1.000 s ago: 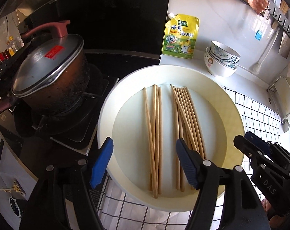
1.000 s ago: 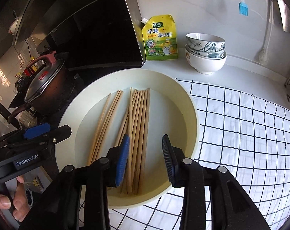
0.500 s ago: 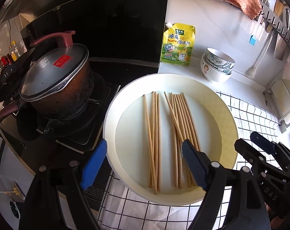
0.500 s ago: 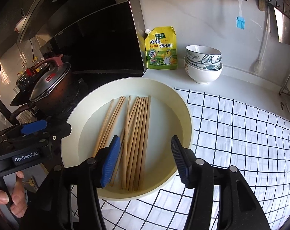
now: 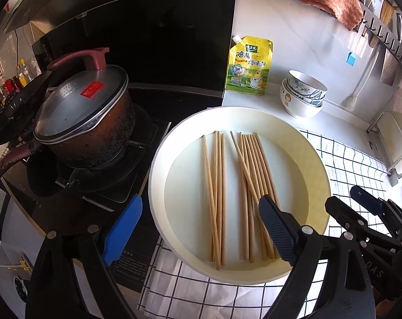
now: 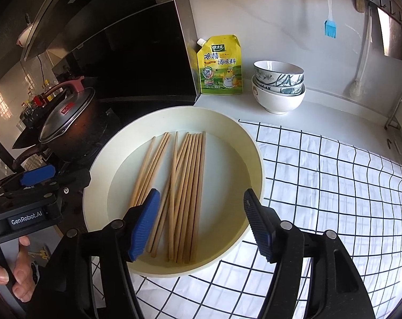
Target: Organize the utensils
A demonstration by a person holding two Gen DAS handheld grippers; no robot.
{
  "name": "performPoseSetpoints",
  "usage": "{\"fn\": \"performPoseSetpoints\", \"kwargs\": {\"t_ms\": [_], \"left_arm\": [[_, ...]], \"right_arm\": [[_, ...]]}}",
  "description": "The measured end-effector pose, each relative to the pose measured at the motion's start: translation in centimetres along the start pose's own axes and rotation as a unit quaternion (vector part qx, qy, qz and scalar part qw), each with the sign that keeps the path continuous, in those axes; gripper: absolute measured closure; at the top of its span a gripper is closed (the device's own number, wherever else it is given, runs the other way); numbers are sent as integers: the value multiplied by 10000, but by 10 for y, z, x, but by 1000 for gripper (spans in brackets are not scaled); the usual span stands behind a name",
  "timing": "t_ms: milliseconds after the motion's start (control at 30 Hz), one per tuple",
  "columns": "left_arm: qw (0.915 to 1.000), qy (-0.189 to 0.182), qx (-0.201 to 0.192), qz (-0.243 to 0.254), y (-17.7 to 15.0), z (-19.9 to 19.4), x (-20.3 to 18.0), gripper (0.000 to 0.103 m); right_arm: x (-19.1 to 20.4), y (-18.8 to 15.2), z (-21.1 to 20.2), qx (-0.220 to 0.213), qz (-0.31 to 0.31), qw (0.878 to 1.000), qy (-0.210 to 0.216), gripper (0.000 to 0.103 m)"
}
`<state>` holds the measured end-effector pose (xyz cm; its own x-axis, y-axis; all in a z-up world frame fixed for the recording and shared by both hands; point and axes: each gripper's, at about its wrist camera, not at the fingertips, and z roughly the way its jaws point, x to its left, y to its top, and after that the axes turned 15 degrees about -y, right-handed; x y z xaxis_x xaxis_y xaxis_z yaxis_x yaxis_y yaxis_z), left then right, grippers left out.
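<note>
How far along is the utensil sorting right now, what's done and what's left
Done: nothing visibly sorted; all the chopsticks lie loose in the cream basin, a smaller bunch apart from a larger one with one stick crossing it. In hand: nothing; the left gripper and right gripper hang open above the basin. Left: picking up and arranging every chopstick.

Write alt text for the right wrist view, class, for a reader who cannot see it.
Open right tongs hover over wooden chopsticks lying in a cream round tray on a checked cloth. Stacked bowls and a yellow seasoning pouch stand behind it; a lidded pot sits left, beside the left tongs.
</note>
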<state>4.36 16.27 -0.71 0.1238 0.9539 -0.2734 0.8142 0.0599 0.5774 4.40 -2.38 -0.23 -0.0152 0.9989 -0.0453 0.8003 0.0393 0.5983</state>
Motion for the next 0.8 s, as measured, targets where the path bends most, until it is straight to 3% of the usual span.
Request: {"fn": "performPoseSetpoints", "kwargs": {"t_ms": [800], "left_arm": [[10000, 52, -17, 65, -3, -8, -3, 7]], "right_arm": [[-1, -5, -11, -105, -61, 9999, -95, 39]]}}
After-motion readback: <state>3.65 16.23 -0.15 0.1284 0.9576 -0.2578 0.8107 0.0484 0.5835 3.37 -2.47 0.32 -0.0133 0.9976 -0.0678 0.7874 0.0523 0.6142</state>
